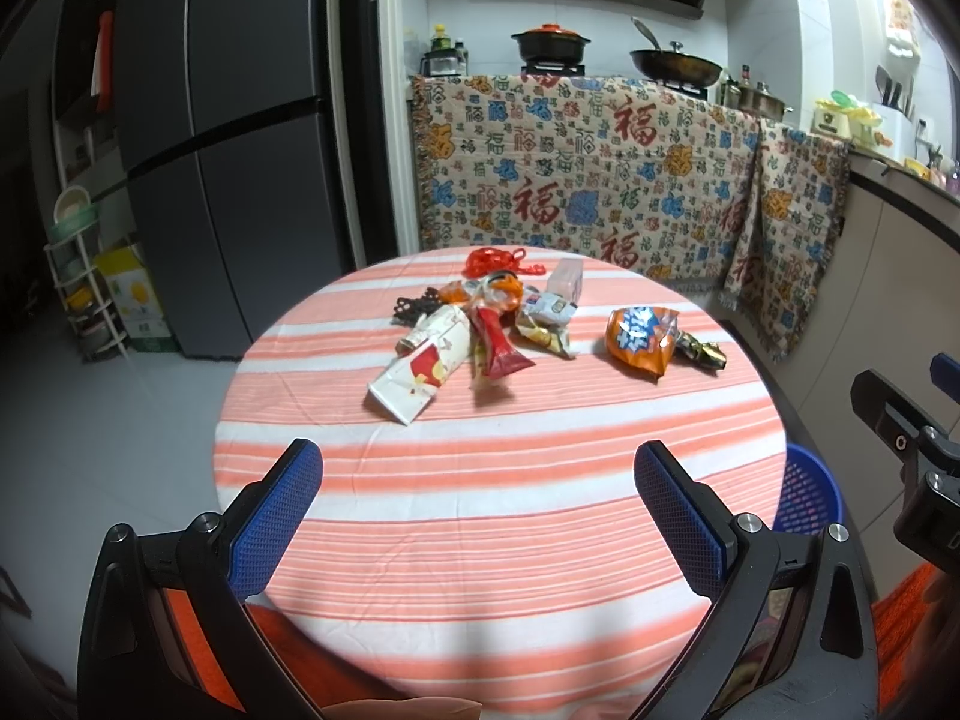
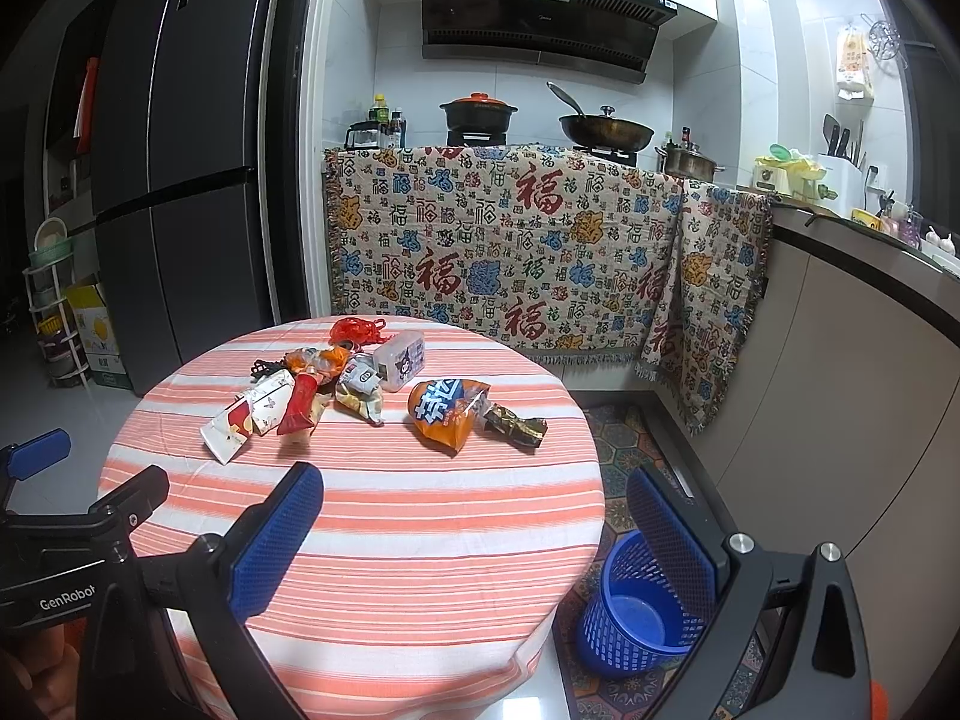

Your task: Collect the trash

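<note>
Several pieces of trash lie on the far half of a round table with an orange-striped cloth (image 1: 480, 480): a white carton (image 1: 420, 369), a red wrapper (image 1: 501, 345), an orange snack bag (image 1: 641, 339) and a gold-black wrapper (image 1: 702, 351). The same orange bag (image 2: 447, 414) and carton (image 2: 249, 420) show in the right wrist view. A blue mesh bin (image 2: 636, 612) stands empty on the floor right of the table. My left gripper (image 1: 478, 480) is open above the table's near half. My right gripper (image 2: 474, 501) is open, over the table's right edge.
A small clear box (image 2: 401, 359) and a red plastic bag (image 2: 354, 330) lie behind the pile. A dark fridge (image 1: 228, 138) stands at the left. A counter draped in a patterned cloth (image 2: 504, 252) with pots runs behind. A cabinet (image 2: 840, 390) is on the right.
</note>
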The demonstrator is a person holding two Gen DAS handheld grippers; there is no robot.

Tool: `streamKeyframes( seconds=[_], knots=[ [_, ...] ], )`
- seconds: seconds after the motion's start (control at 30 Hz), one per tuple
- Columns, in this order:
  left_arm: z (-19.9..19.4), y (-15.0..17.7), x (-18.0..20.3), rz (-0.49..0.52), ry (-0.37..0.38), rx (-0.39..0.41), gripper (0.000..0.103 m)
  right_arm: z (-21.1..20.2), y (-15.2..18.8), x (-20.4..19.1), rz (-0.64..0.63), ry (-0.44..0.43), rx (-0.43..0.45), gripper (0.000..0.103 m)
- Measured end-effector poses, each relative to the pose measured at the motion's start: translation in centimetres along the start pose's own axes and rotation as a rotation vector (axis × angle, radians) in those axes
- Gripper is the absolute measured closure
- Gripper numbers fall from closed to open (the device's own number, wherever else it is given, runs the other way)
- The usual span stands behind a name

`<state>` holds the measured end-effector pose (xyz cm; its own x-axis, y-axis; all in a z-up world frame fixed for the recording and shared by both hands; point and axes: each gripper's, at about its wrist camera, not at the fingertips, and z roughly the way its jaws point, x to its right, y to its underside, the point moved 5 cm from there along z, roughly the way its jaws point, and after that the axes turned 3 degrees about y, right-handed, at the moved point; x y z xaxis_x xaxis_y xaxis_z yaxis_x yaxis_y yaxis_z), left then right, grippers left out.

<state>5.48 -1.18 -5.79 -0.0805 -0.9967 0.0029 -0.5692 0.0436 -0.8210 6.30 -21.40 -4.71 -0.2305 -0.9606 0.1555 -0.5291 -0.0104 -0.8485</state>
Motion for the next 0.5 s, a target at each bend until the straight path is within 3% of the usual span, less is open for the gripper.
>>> streamKeyframes(
  seconds=[0.5],
  knots=[
    [0.56, 0.53, -0.05, -0.003, -0.001, -0.006, 0.0, 0.01, 0.05, -0.1, -0.001, 0.002, -0.002, 0.0]
  ],
)
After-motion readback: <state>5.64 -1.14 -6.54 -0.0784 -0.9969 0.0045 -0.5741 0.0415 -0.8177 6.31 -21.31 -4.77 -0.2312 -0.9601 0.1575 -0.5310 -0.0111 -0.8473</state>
